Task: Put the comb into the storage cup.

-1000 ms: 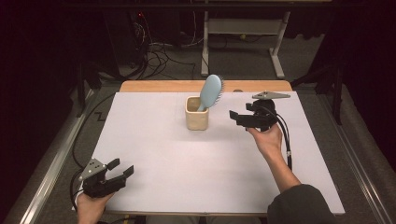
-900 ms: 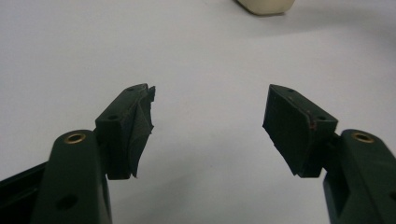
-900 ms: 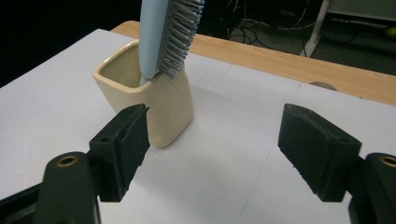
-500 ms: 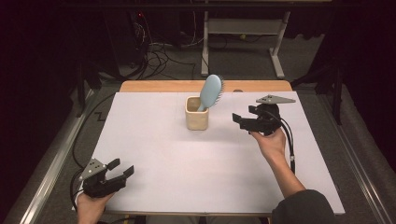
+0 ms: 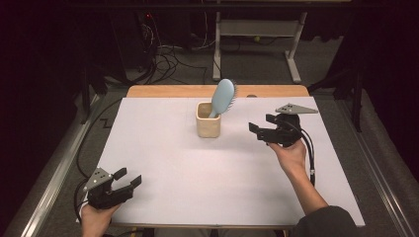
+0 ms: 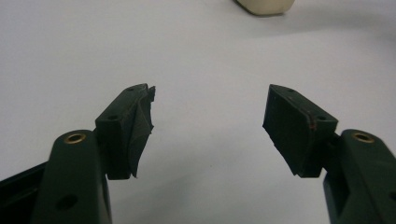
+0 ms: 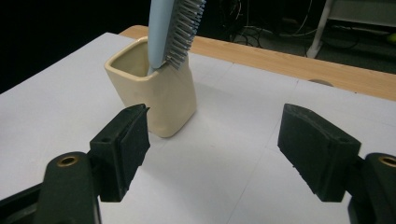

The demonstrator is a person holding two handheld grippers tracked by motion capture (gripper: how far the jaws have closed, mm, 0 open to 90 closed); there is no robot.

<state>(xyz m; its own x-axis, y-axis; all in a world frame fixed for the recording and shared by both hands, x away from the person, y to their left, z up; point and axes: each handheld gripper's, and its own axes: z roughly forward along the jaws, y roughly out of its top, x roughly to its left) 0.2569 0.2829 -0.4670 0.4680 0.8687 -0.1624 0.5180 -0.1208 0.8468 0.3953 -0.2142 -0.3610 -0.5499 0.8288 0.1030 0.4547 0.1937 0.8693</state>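
- High view: the right gripper (image 5: 261, 132) now sits a little lower and nearer the person than a second ago, well clear of the cream cup (image 5: 208, 124) to its left. Its 2 jaws stand wide apart with nothing between them. This reads as a withdrawal after a placement, with the brush likely already delivered.
- High view: the pale blue hairbrush (image 5: 223, 97) stands handle-down in the cup and leans toward the right rim, unchanged across the second. The left gripper (image 5: 127, 180) rests at the near left corner of the white table cover (image 5: 168, 163), in the same spot as before, jaws parted and empty.
- Left gripper view: 2 matte black pads gape over bare white sheet. The left pad carries a wrinkled, peeling facing. The base of the cup (image 6: 265, 5) peeks in at the top edge.
- Right gripper view: the jaws are wide and empty. The cup (image 7: 159, 95) is a glossy, rounded-square ceramic-looking pot, and its wall appears slightly warped. The hairbrush (image 7: 175, 29) shows a smooth plastic back and rows of stiff bristles, touching the rim. Bare wooden table edge (image 7: 280, 58) runs behind.
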